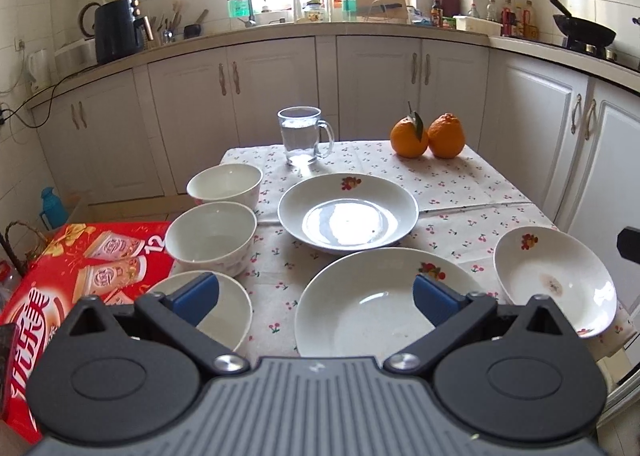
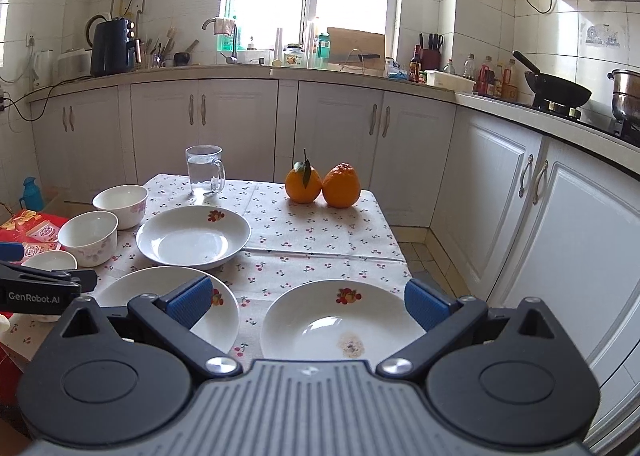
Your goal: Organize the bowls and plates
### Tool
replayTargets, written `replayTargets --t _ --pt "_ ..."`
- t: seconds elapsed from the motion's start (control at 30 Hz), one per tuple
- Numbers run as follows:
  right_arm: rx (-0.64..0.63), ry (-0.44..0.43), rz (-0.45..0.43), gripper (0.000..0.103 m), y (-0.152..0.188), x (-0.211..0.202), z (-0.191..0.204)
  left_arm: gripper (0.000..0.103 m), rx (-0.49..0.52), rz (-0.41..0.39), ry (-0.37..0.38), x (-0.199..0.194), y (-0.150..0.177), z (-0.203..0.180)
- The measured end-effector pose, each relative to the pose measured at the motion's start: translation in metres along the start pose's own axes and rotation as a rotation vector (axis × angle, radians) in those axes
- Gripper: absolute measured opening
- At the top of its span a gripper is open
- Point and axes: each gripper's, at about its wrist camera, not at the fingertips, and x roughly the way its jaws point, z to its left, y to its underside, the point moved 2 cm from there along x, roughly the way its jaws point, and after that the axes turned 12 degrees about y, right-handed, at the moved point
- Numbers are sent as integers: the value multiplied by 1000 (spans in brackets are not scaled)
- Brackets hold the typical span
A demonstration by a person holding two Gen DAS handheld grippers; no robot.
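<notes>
Three white plates with a fruit print lie on the cherry-print tablecloth: a far plate (image 1: 348,212) (image 2: 192,240), a near plate (image 1: 372,308) (image 2: 160,292) and a stained right plate (image 1: 556,280) (image 2: 340,320). Along the table's left edge stand three white bowls: far (image 1: 224,184) (image 2: 120,204), middle (image 1: 210,236) (image 2: 88,236) and near (image 1: 228,312) (image 2: 50,260). My left gripper (image 1: 316,294) is open, its blue pads hanging over the near bowl and the near plate. Above the stained plate's near rim, my right gripper (image 2: 308,302) is also open. Neither holds anything.
A glass mug of water (image 1: 302,136) (image 2: 204,170) and two oranges (image 1: 428,136) (image 2: 322,184) stand at the table's far end. A red carton (image 1: 80,268) sits beside the table on the left. White cabinets (image 2: 520,216) run close along the right, with tiled floor between.
</notes>
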Motion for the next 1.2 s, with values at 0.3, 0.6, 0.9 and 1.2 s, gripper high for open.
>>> replayTargets --t 0.3,0.6,0.9,1.2 --pt "-17 -26 8 103 19 22 -52 102 110 -23 112 25 -22 -22" --pt "-69 -102 100 103 59 47 -65 102 198 77 201 61 -32 -56" --pt "-71 -210 205 103 90 80 -72 102 237 185 339 96 -32 -91" --pt "-86 -244 270 103 107 109 -73 102 288 285 438 126 -37 -119"
